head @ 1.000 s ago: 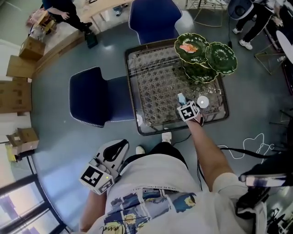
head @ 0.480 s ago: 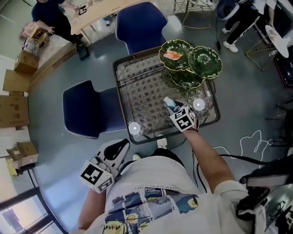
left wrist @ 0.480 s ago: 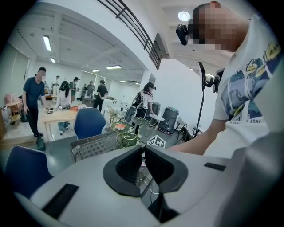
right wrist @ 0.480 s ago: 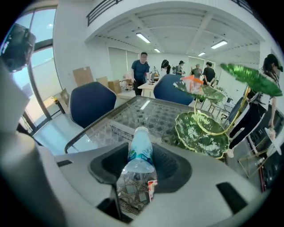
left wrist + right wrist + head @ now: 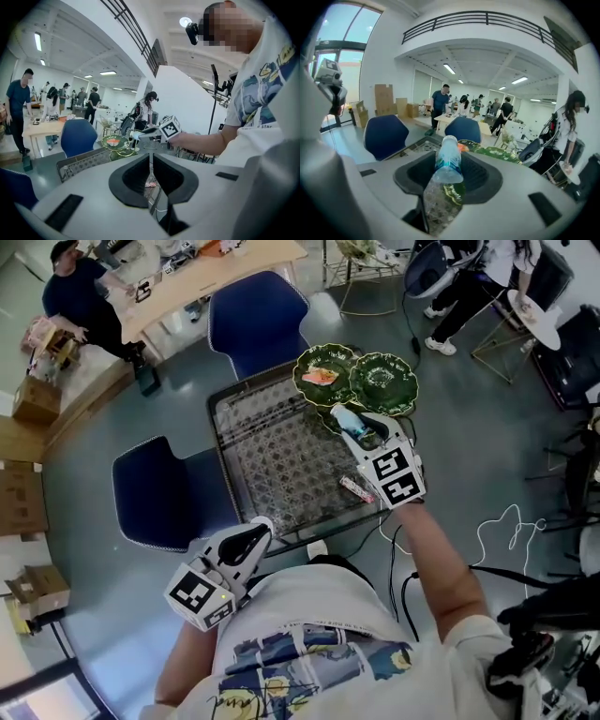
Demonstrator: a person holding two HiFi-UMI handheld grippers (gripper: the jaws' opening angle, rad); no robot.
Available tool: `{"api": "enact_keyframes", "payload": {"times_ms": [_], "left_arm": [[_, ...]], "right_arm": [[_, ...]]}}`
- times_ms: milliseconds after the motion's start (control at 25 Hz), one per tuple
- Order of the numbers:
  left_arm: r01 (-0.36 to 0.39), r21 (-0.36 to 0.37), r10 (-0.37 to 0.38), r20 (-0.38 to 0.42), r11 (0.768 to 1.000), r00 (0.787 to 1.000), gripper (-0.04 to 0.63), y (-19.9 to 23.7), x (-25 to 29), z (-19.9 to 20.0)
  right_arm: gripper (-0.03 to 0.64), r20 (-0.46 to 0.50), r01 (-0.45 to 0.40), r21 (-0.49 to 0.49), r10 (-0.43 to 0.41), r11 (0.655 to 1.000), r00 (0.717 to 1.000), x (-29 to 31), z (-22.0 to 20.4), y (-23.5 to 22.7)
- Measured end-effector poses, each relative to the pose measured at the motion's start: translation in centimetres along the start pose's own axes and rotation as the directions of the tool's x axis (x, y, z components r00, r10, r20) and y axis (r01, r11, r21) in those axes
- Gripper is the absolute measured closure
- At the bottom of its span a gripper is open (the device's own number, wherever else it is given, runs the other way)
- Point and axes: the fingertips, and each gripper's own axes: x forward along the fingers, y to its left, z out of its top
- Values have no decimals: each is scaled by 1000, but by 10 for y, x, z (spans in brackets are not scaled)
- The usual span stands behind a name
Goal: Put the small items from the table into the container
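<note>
**A:** right gripper (image 5: 448,174) status?

**B:** Jaws stand wide but are clamped on a small clear bottle (image 5: 446,157) with a blue label, cap end pointing away. In the head view the gripper sits right of centre (image 5: 364,430), and the bottle (image 5: 343,416) sticks out toward the upper left.

**A:** left one?

**B:** left gripper (image 5: 151,161) has its jaws together with nothing between them. In the head view it's at lower left (image 5: 260,529), off the table and next to the person's shirt.

**A:** counts?

**B:**
- One bottle.
- One small pinkish wrapped item (image 5: 356,488) on the table (image 5: 272,451).
- Three green leaf-shaped dishes (image 5: 382,382): two side by side at the table's upper-right corner, and a third lower down, partly behind the bottle.
- One orange piece (image 5: 321,377) in the left dish.
- Two blue chairs (image 5: 164,493).

**A:** positions vs the gripper?

**B:** The bottle overlaps the lower dish in the head view; can't tell if they touch. The wrapped item lies on the tabletop just left of the right gripper's marker cube (image 5: 394,476), clear of the jaws.
</note>
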Motion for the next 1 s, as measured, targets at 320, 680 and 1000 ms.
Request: {"api": "enact_keyframes", "payload": {"times_ms": [320, 680, 1000], "left_arm": [[-4, 5, 4, 18, 1000, 1000, 581, 2, -3, 7], [-68, -39, 69, 26, 997, 997, 581, 17, -35, -9], [-67, -42, 68, 26, 997, 997, 581, 25, -50, -8]], "right_arm": [[446, -102, 194, -6, -193, 981, 976, 14, -19, -128], [449, -136, 216, 9, -213, 976, 968, 30, -17, -150], [449, -156, 246, 13, -241, 969, 958, 37, -28, -134]]}}
